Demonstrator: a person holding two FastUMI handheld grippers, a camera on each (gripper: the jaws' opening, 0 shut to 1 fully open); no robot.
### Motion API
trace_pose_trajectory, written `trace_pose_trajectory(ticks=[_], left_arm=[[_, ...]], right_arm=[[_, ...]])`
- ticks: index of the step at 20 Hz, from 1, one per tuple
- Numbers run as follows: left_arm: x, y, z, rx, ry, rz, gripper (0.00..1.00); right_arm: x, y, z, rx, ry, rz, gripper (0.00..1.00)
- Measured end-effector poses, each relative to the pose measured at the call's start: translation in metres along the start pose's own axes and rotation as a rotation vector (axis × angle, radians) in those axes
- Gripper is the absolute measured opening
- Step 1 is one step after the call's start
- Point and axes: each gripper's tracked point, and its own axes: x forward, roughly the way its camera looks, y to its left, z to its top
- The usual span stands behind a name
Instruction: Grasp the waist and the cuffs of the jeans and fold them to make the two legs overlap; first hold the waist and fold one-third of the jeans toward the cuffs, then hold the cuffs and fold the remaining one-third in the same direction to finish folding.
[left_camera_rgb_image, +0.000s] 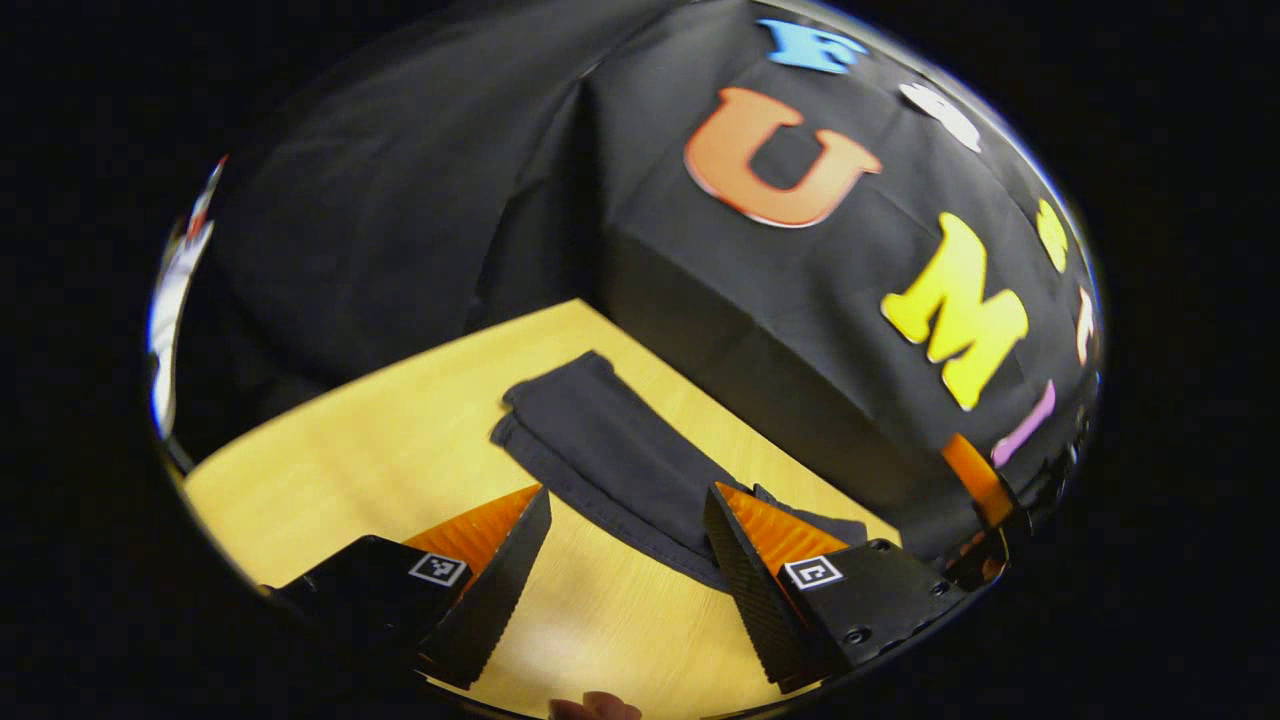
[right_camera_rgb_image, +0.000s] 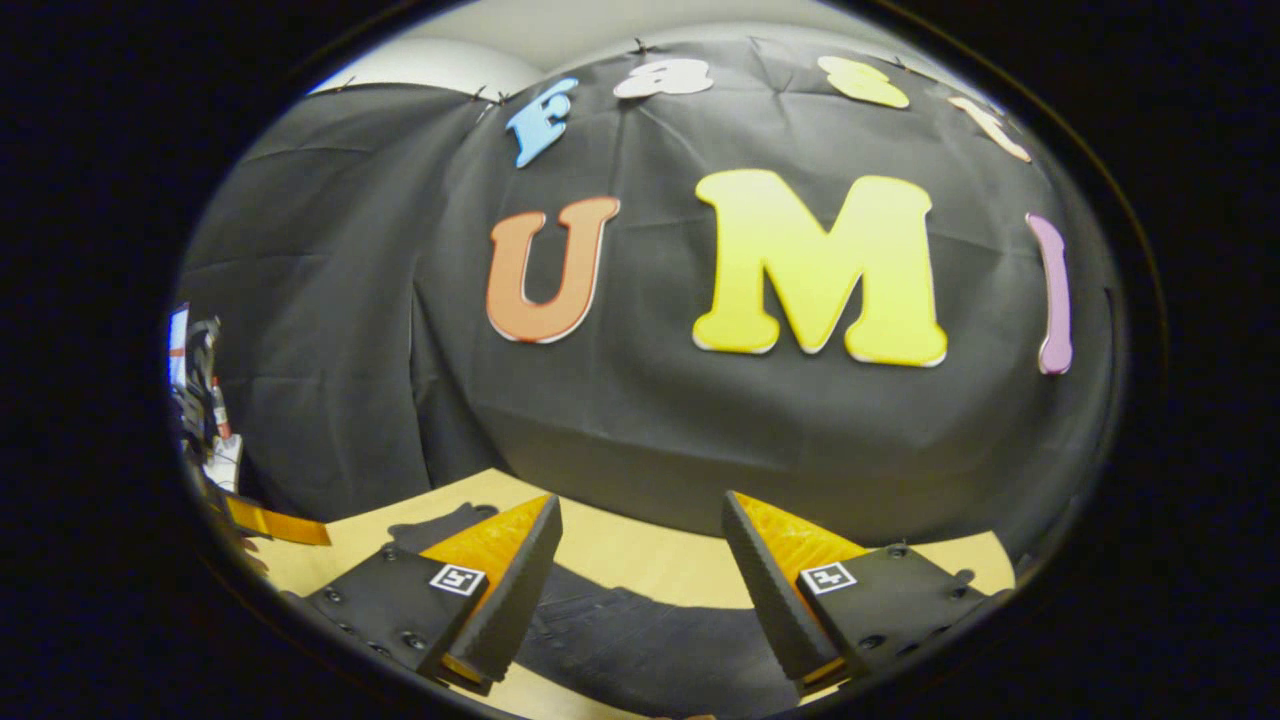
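Dark jeans lie flat on the yellow wooden table, legs stretched away toward the far cuffs. My left gripper hovers open above the near part of the jeans, nothing between its fingers. In the right gripper view the jeans show as a dark band across the table just below and ahead of my right gripper, which is also open and holds nothing. A piece of dark cloth shows behind its left finger.
The black cloth wall stands close behind the table on the far and right sides. At the left edge of the right gripper view some equipment stands beyond the table's corner. A fingertip shows at the bottom of the left gripper view.
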Motion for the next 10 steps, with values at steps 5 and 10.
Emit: trace_pose_trajectory(ticks=[5,10], left_arm=[[-0.026,-0.003,-0.024,-0.390,0.071,0.010,0.99],[-0.066,0.009,-0.027,-0.582,0.071,0.038,0.99]], right_arm=[[-0.034,-0.066,0.054,-0.003,-0.144,-0.106,0.96],[-0.064,-0.120,0.080,0.003,-0.195,-0.239,0.96]])
